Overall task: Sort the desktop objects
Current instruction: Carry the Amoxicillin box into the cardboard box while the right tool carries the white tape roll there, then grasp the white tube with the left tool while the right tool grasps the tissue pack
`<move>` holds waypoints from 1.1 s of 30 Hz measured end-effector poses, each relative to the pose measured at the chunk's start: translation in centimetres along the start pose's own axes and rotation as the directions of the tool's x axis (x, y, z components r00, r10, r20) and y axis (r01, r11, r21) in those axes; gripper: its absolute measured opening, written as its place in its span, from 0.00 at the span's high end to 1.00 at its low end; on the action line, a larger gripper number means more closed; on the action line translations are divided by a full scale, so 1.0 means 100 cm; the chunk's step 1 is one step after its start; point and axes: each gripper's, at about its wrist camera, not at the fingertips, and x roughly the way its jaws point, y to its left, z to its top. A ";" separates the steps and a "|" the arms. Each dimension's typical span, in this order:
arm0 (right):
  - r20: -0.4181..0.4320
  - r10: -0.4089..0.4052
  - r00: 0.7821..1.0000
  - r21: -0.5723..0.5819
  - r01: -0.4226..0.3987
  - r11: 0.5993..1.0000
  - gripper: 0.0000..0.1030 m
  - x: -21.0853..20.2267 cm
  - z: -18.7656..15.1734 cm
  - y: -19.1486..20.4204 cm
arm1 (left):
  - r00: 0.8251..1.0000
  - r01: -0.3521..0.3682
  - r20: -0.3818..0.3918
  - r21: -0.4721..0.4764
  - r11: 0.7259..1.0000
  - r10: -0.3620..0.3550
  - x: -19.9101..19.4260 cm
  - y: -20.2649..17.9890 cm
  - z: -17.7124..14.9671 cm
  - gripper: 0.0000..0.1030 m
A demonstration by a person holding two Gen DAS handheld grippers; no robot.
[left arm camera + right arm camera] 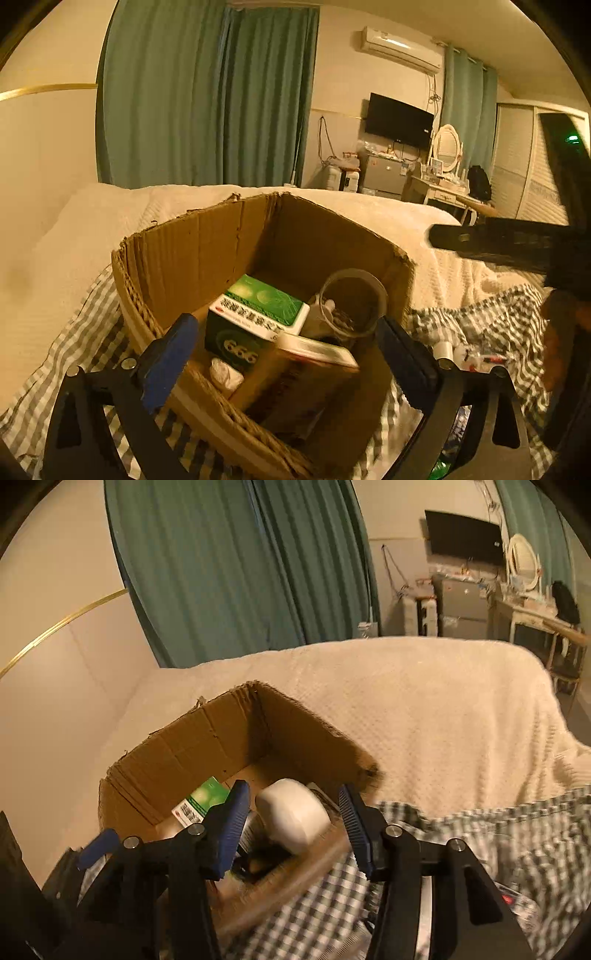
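Left gripper [291, 354] and right gripper [293, 823] hover, fingers spread.

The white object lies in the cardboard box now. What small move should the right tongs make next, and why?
Probably lift the right tongs back out of the cardboard box: they stand open, clear of the white object, which seems released.

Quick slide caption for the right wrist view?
Open right gripper over brown cardboard box, white rounded object below its blue fingers.
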 end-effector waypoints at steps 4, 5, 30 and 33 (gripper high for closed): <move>0.011 -0.049 0.999 -0.021 0.049 0.999 0.51 -0.043 -0.014 -0.011 | 1.000 0.029 -0.006 -0.023 0.999 -0.029 -0.019 -0.009 -0.003 0.04; 0.015 -0.065 0.998 -0.028 0.066 0.997 0.51 -0.053 -0.018 -0.014 | 0.999 0.037 -0.010 -0.029 0.999 -0.038 -0.024 -0.012 -0.004 0.04; -0.241 -0.089 0.966 -0.094 0.068 0.993 0.41 -0.102 -0.196 -0.099 | 0.845 0.190 -0.524 0.115 0.975 -0.103 -0.005 -0.118 -0.155 0.00; -0.299 -0.082 0.951 -0.109 0.051 0.993 0.41 -0.087 -0.203 -0.097 | 0.844 0.177 -0.532 0.147 0.973 -0.073 -0.002 -0.119 -0.161 0.10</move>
